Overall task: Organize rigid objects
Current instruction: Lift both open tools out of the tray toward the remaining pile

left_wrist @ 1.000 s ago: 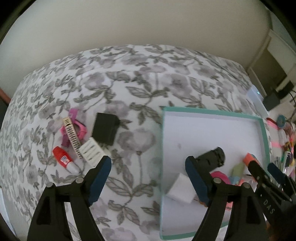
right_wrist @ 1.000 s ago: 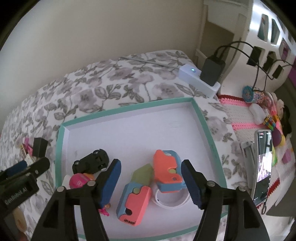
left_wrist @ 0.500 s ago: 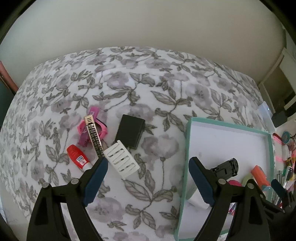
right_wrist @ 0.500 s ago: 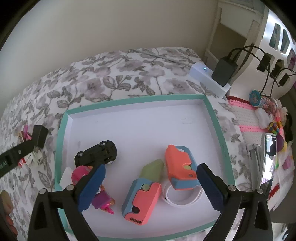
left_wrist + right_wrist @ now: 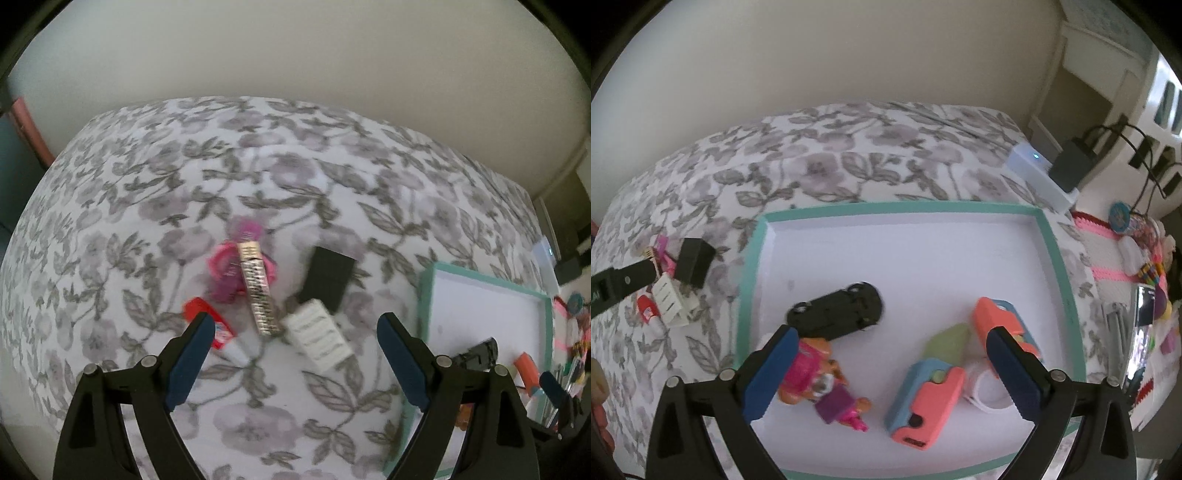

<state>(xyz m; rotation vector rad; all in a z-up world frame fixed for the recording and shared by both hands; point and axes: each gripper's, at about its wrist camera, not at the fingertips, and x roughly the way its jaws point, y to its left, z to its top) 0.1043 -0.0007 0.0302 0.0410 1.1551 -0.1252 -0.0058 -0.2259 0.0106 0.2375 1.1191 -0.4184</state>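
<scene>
In the left wrist view my left gripper (image 5: 295, 332) is open and empty above a cluster on the floral cloth: a white slotted block (image 5: 319, 339), a black box (image 5: 328, 278), a gold-and-black strap (image 5: 258, 291), a pink watch (image 5: 229, 267) and a red-capped tube (image 5: 212, 326). In the right wrist view my right gripper (image 5: 894, 350) is open and empty over the teal-rimmed white tray (image 5: 750, 280), which holds a black toy car (image 5: 836, 310), a pink and orange figure (image 5: 816, 384), two orange-and-blue toys (image 5: 925, 398) and a white ring (image 5: 988, 393).
The tray's left rim (image 5: 424, 295) shows at the right of the left wrist view. Right of the tray lie a white power strip (image 5: 1038, 177) with a black plug, a pink mat with small trinkets (image 5: 1134, 254) and a phone (image 5: 1143, 328). A wall stands behind the bed.
My left gripper has swung left, away from the tray, so the cluster now lies between its fingers. My right gripper has drawn back a little over the tray. Both stay open.
</scene>
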